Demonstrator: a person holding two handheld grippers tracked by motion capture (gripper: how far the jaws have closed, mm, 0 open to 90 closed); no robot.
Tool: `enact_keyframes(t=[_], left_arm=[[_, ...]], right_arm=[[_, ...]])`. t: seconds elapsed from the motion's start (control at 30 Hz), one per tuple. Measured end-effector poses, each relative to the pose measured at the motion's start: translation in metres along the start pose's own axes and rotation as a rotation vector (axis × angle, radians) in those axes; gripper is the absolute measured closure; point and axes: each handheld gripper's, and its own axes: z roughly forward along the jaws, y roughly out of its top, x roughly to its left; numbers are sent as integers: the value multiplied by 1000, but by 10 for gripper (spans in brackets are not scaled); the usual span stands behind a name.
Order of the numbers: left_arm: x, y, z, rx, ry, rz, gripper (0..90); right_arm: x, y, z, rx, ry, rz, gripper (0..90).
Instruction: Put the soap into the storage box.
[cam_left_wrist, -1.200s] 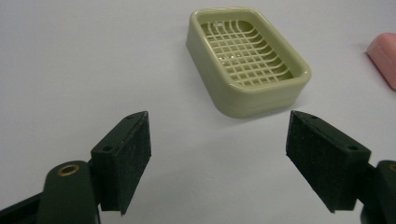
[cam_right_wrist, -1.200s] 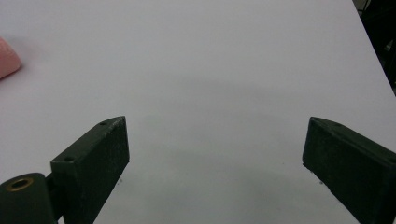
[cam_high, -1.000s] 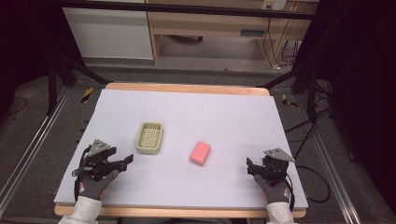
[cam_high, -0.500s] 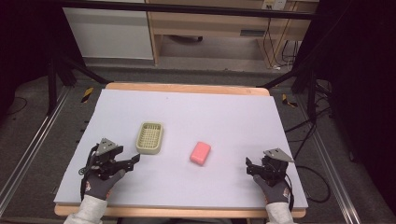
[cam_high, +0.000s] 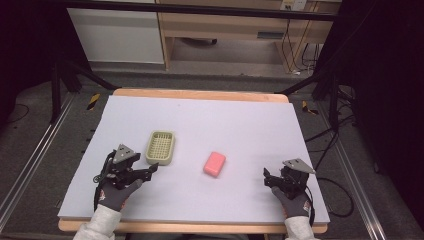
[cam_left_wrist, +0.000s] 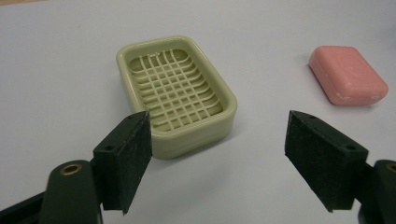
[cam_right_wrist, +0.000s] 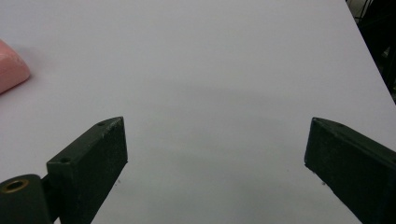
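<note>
Left gripper (cam_high: 152, 168) spread wide, tips right at the near end of the green soap dish (cam_high: 160, 147), not gripping anything. Pink soap (cam_high: 215, 164) sitting mid-table just beside the dish. Right gripper (cam_high: 266, 176) also wide apart, well off from the soap.

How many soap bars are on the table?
1: the pink soap bar lies on the table, apart from the soap dish, to its right. The dish holds none.
</note>
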Motion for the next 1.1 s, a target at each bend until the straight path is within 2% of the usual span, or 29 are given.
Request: enact_keyframes(t=[0.3, 0.53, 1.1], left_arm=[[-8, 18, 3, -8, -12, 18, 230], [-18, 30, 6, -23, -21, 37, 230], [-41, 42, 24, 4, -39, 90, 230]], right_arm=[[0, 0, 0, 0, -5, 4, 62], [0, 1, -1, -1, -6, 0, 62], [1, 1, -1, -5, -9, -3, 60]])
